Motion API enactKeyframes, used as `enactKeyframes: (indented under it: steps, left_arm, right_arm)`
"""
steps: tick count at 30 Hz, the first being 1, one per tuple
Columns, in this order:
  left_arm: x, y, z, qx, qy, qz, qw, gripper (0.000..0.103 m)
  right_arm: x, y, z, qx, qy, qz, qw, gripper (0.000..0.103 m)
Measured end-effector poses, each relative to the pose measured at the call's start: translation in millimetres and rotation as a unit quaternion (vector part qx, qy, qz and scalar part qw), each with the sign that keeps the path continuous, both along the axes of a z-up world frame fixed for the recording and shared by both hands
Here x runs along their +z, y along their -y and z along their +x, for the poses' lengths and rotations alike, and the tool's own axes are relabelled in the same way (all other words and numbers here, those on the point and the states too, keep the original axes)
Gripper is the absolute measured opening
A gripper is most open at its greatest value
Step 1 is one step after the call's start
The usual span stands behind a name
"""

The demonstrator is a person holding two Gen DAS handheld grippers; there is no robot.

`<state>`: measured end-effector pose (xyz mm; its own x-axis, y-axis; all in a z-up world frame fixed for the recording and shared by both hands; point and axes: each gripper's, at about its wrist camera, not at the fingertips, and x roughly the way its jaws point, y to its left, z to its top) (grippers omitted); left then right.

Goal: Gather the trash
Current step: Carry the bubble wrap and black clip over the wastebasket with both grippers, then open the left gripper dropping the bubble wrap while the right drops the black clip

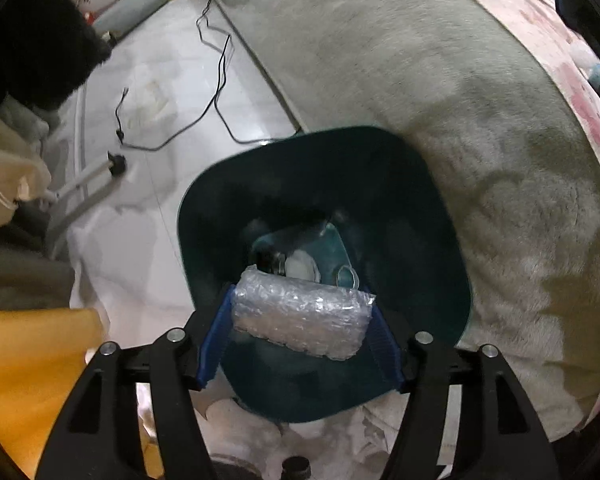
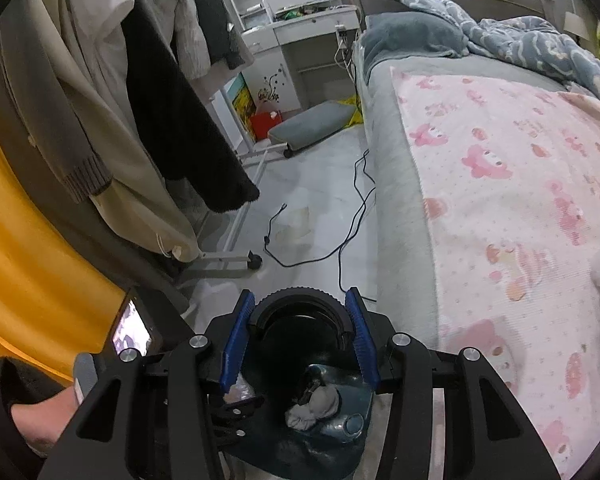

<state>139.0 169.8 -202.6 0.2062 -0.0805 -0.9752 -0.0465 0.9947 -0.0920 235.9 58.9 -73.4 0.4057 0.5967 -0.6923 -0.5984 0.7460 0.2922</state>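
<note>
Grey bed (image 1: 440,92) flank and black cable (image 1: 216,96) border teal bin (image 1: 440,240) (tissue inside). Bubble-wrap wad (image 1: 300,316) spans left tool (image 1: 300,332) pads above bin; right tool (image 2: 300,336) pinches black ring (image 2: 300,300).

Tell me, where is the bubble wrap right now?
In the left wrist view the bubble wrap sits between the left gripper's blue fingers, directly over the open dark bin beside the bed.

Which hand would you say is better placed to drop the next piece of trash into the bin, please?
Left, most likely. The left gripper has the bubble wrap between its fingers directly over the open dark bin. The right gripper is shut on a black ridged ring above the bin.
</note>
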Motion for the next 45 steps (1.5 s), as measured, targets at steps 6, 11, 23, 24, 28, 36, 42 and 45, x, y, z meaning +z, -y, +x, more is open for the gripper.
enactKeyframes:
  steps: [6, 11, 23, 24, 28, 36, 42, 45]
  left_arm:
    - [2, -18, -10, 0.013, -0.009, -0.02, 0.9997, 0.081]
    - [16, -27, -16, 0.018, 0.011, -0.032, 0.9993, 0.085]
    - [59, -53, -25, 0.04, 0.077, -0.043, 0.9953, 0.083]
    - [63, -55, -26, 0.04, 0.085, -0.042, 0.9947, 0.081]
    - [84, -59, -28, 0.039, 0.128, -0.039, 0.9903, 0.078]
    - [119, -60, -31, 0.034, 0.199, -0.03, 0.979, 0.064]
    - [145, -55, -35, 0.018, 0.248, -0.011, 0.9686, 0.063]
    - [160, -52, -35, 0.011, 0.268, -0.012, 0.9633, 0.063]
  right_arm:
    - [-15, -13, 0, 0.009, -0.016, -0.019, 1.0, 0.048]
    - [-27, -26, -1, 0.018, -0.029, -0.035, 0.999, 0.048]
    - [-68, -51, -7, 0.044, -0.064, -0.095, 0.992, 0.048]
    - [-71, -52, -8, 0.046, -0.067, -0.098, 0.992, 0.048]
    - [-84, -61, -12, 0.058, -0.082, -0.112, 0.989, 0.048]
    - [-109, -79, -22, 0.088, -0.102, -0.147, 0.98, 0.048]
    - [-120, -84, -25, 0.093, -0.108, -0.167, 0.976, 0.049]
    - [-123, -85, -25, 0.094, -0.115, -0.172, 0.974, 0.058]
